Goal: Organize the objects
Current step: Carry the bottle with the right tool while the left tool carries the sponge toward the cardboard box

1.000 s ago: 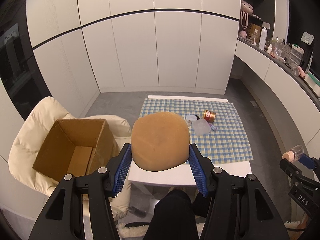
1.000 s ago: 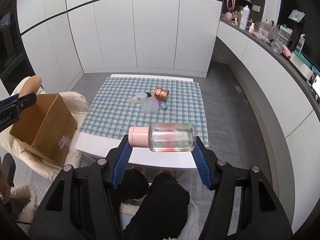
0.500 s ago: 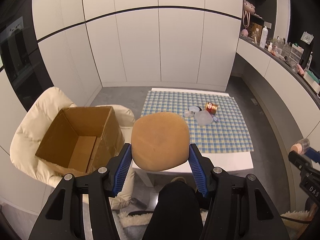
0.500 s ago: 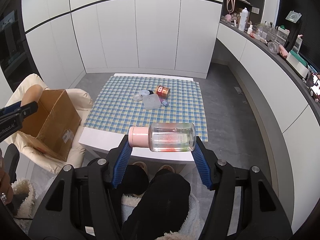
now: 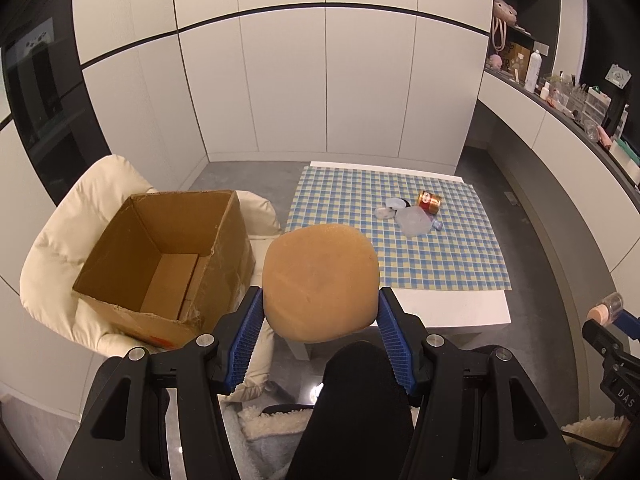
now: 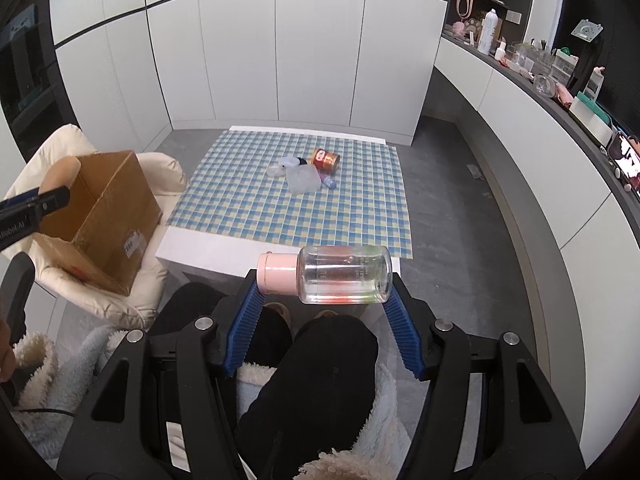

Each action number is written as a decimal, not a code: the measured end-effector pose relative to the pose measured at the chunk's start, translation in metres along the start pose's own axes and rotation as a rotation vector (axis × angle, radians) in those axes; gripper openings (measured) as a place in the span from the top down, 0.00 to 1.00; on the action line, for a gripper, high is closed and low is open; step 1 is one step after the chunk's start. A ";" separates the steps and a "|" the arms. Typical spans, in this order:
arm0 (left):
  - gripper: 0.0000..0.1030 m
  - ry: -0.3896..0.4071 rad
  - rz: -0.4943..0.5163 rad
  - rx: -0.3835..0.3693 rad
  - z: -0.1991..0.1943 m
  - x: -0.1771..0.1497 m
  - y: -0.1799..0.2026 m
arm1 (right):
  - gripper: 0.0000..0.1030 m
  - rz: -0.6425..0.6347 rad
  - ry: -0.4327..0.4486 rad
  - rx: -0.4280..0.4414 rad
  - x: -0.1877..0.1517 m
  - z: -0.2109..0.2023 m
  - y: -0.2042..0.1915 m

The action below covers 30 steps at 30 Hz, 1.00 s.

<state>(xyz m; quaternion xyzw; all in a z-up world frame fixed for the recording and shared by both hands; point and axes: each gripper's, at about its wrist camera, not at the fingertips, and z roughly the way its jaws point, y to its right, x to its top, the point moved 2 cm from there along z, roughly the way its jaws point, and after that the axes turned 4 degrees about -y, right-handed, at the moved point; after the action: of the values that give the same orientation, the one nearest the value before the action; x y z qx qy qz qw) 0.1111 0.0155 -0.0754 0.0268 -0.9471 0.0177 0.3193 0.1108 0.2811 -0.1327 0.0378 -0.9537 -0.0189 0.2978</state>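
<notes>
Left wrist view: a white desk (image 5: pixel 460 312) with a checked cloth (image 5: pixel 400 240) stands beside a cream chair (image 5: pixel 68 240), and an open, empty box (image 5: pixel 224 248) sits on the chair's seat. The left claw (image 5: pixel 320 308) pinches a round tan bun (image 5: pixel 320 280) between its blue pads, in the air between the box and the desk's near edge. The right claw (image 6: pixel 322 300) pinches a clear bottle (image 6: pixel 344 280) with a pink cap (image 6: pixel 276 272) lying sideways, above the person's dark-trousered knees (image 6: pixel 332 352) just short of the desk. On the cloth's far part lie a red can (image 6: pixel 326 159), a frosted container (image 6: pixel 303 180) and some small pieces, close together.
</notes>
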 end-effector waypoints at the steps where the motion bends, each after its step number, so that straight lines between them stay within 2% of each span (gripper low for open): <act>1: 0.44 0.000 0.000 -0.001 0.000 0.000 0.000 | 0.39 0.000 -0.002 0.001 0.000 0.000 0.000; 17: 0.44 -0.020 -0.024 -0.002 0.009 -0.002 -0.011 | 0.39 -0.007 -0.014 0.012 0.003 0.007 -0.003; 23: 0.44 -0.025 -0.043 0.013 0.010 -0.008 -0.017 | 0.39 -0.031 -0.019 0.020 0.004 0.010 -0.010; 30: 0.44 -0.026 -0.096 0.057 0.006 -0.015 -0.043 | 0.39 -0.084 -0.017 0.053 0.011 0.015 -0.031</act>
<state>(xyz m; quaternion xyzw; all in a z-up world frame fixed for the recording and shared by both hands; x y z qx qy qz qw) 0.1215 -0.0267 -0.0888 0.0815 -0.9479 0.0287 0.3066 0.0950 0.2494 -0.1402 0.0853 -0.9540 -0.0065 0.2874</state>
